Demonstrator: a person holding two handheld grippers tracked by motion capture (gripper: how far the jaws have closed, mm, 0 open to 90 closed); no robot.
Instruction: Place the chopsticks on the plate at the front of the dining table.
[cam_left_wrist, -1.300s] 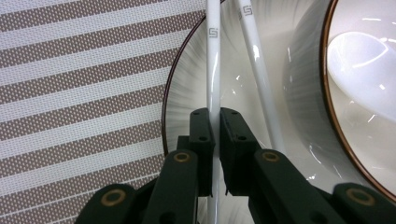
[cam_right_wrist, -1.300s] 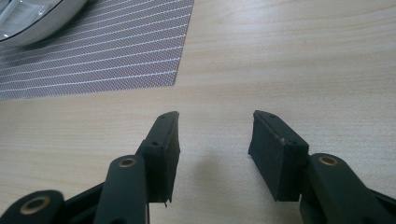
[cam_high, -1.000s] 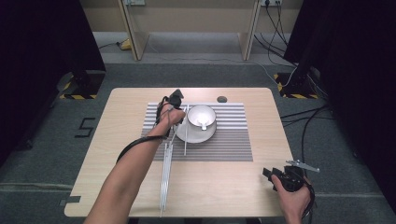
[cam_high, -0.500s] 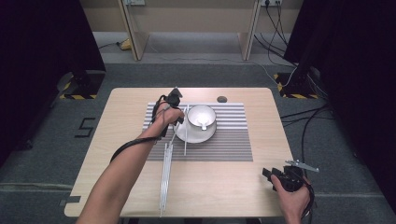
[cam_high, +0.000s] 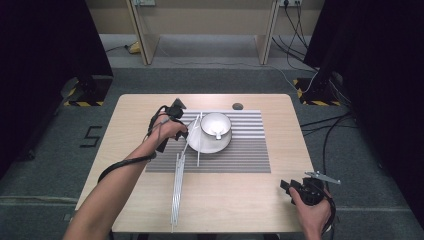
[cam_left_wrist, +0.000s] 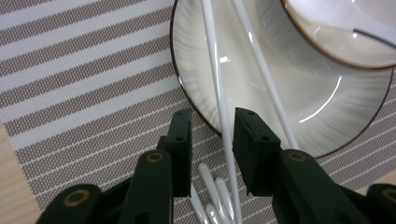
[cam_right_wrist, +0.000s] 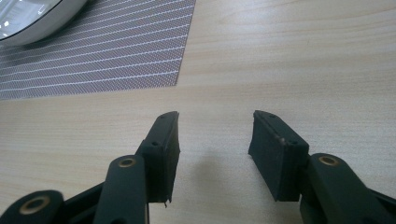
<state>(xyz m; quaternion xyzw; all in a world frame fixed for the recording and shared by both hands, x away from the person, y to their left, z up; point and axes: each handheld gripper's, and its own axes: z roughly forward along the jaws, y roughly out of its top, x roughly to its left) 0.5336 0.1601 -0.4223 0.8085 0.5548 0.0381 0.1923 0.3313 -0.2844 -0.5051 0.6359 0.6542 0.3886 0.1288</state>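
Still, with the left gripper just opened and one chopstick loose between its jaws, leaning on the plate rim, a careless withdrawal could roll it off, while the right gripper idles wide open.

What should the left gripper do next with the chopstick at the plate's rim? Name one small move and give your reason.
Probably draw the left gripper up and back, clear of the white chopstick. Its jaws have just been opening; the stick stands between them without being pressed, and its far end already rests across the plate beside the second chopstick. That placement looks finished.
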